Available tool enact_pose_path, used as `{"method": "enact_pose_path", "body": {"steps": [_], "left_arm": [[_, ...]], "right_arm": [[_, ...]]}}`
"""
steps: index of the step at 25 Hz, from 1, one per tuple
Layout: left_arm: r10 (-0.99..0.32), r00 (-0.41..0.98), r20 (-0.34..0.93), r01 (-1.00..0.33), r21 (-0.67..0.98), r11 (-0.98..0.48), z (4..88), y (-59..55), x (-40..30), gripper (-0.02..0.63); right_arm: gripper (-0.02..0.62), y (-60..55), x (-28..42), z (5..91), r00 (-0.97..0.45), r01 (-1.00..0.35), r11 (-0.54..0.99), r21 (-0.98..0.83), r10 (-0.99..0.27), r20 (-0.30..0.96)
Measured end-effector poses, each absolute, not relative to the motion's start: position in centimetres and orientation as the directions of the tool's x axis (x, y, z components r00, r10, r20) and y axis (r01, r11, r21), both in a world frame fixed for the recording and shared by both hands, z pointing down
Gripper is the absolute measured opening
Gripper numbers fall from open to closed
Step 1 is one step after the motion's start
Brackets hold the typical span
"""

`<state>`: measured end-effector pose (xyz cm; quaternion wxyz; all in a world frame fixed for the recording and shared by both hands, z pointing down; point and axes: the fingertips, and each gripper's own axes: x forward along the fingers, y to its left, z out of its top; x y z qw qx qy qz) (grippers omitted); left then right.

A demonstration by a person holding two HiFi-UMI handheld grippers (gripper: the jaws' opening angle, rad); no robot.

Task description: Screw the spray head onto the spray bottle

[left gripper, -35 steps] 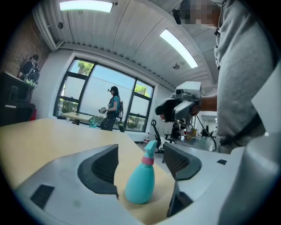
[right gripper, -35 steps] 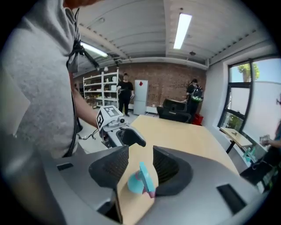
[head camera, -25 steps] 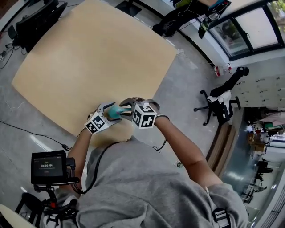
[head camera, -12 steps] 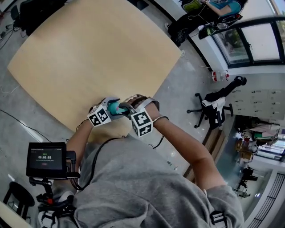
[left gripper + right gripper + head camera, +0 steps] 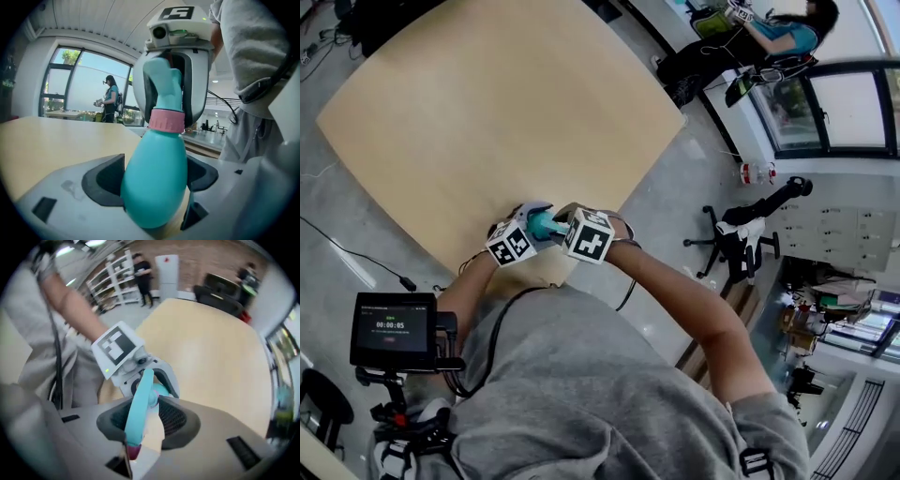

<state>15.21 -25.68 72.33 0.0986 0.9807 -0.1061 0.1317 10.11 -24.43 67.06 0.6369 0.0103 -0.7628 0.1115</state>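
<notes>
From the head view, both tools meet just over the near edge of the worktop [image 5: 487, 112]. My left tool [image 5: 523, 230] and my right tool [image 5: 570, 225] close in on the teal spray bottle [image 5: 546, 225] from either side. The bottle is held up between them, close to my chest.

In the left gripper view, my left tool has its jaws set wide, the pads pressing on the bottle's rounded belly. The bottle stands upright, and the pink collar [image 5: 166, 121] sits on its neck with the spray head [image 5: 164, 86] above it. I judge the bottle to be light, smooth plastic with thin walls. It will probably spin in the pads or dent if I squeeze hard, so a firm hold low on the belly suits it best.

In the right gripper view, my right tool points down. Its jaws have just been closing and now clamp the spray head at a middling width, with the trigger [image 5: 138, 413] running between them. The trigger probably pivots, so I reckon the ridged collar is the better place to turn from.
</notes>
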Motion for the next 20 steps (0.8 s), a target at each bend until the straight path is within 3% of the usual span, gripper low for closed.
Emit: {"method": "enact_pose_path", "body": {"steps": [2, 4, 8, 12, 15, 20], "left_arm": [[-0.281, 0.919, 0.275, -0.333, 0.166, -0.928, 72.0, -26.6, 15.3, 0.365], [-0.395, 0.875, 0.28, -0.45, 0.171, -0.877, 71.8, -27.3, 15.3, 0.365], [-0.556, 0.774, 0.304, -0.621, 0.19, -0.761, 72.0, -28.1, 14.5, 0.365], [-0.548, 0.783, 0.294, -0.612, 0.204, -0.764, 72.2, -28.0, 14.2, 0.367], [-0.498, 0.821, 0.281, -0.558, 0.209, -0.803, 72.3, -27.7, 14.3, 0.367], [-0.394, 0.88, 0.267, -0.454, 0.224, -0.862, 72.5, -27.4, 14.7, 0.367]], "right_arm": [[0.126, -25.2, 10.6, 66.5, -0.289, -0.47, 0.861, -0.193, 0.056, 0.956], [0.126, -25.7, 10.9, 66.1, -0.367, -0.668, 0.715, -0.205, -0.076, 0.927], [0.126, -25.9, 10.7, 66.1, -0.385, -0.814, 0.554, -0.176, -0.287, 0.877], [0.135, -25.0, 10.2, 66.5, -0.389, -0.702, 0.7, -0.132, -0.221, 0.894], [0.216, -24.4, 9.3, 64.7, -0.432, -0.553, 0.825, -0.121, -0.159, 0.888], [0.219, -24.6, 7.9, 57.3, -0.568, -0.205, 0.976, -0.076, -0.055, 0.821]]}}
